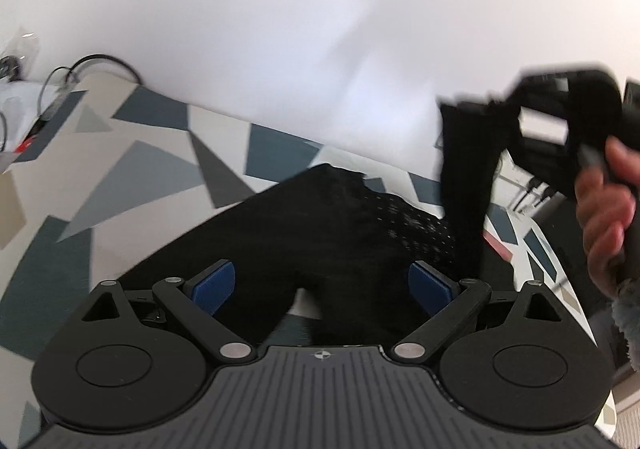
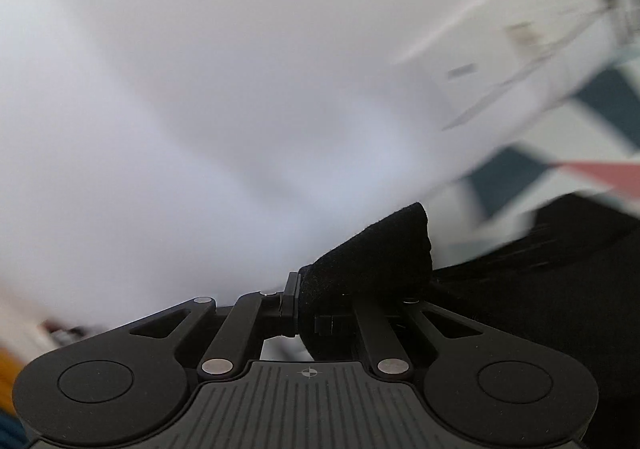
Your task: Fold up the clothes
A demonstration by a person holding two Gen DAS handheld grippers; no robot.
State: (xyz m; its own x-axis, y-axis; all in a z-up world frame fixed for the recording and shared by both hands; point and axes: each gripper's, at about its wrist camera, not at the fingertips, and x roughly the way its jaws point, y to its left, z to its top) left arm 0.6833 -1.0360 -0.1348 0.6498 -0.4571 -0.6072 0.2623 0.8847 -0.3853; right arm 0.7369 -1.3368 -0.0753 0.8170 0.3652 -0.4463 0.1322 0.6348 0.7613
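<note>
A black garment [image 1: 320, 233] lies on the patterned cloth [image 1: 132, 165] of the table, with white dots printed near its right side. My left gripper [image 1: 324, 285] hovers just above it, open, its blue pads [image 1: 214, 283] wide apart with nothing between them. At the right of the left wrist view, my right gripper [image 1: 476, 109] is raised high and holds up a strip of the garment [image 1: 464, 185]. In the right wrist view, my right gripper [image 2: 316, 301] is shut on a bunched black fold of the garment [image 2: 376, 253]. A hand [image 1: 608, 217] grips its handle.
The table is covered by a cloth of grey, blue and beige triangles, with a pink patch [image 2: 600, 173]. A white wall [image 1: 280, 29] rises behind it. Black cables [image 1: 96, 67] and a power strip lie at the far left corner.
</note>
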